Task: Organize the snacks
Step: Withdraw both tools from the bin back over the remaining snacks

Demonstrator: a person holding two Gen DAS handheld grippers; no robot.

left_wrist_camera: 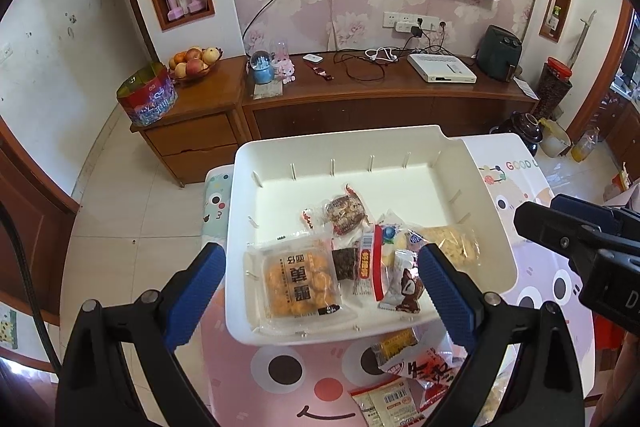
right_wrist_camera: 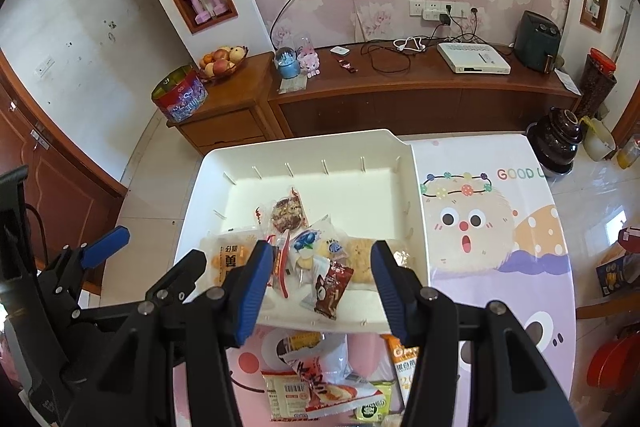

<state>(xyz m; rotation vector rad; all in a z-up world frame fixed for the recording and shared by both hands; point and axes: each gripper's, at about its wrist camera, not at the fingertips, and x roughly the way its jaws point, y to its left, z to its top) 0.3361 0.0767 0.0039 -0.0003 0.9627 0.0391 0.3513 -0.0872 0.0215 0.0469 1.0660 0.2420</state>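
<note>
**Snack tray half loaded, both grippers hanging over it with nothing in them**

So the white plastic tray with slotted walls (left_wrist_camera: 486, 211) sits on a table covered in a pink cartoon-face tablecloth (right_wrist_camera: 496, 227), which has "GOOD" printed near its far edge. Most of the snacks are bunched up at the near end of the tray: a clear pack of orange-brown round cookies with big Chinese characters (left_wrist_camera: 300, 277) on the left, a round dark nut cake in a red-edged wrapper (left_wrist_camera: 347, 213) further back, a white pouch with a blueberry picture (right_wrist_camera: 310, 242), a brown chocolate-coloured wrapper with a cartoon face (right_wrist_camera: 331, 287), and a clear bag of pale yellow flaky stuff (left_wrist_camera: 450, 245) on the right. The smaller labels are too tiny to read.

More packets are on the table just in front of the tray, including a white-and-red wrapper with bold black characters (right_wrist_camera: 320, 379) and a cream packet with a barcode sticker (right_wrist_camera: 286, 397).

The left gripper (left_wrist_camera: 320, 291) and right gripper (right_wrist_camera: 318, 291) both have their blue pads spread wide, empty, above the tray's near edge.
</note>
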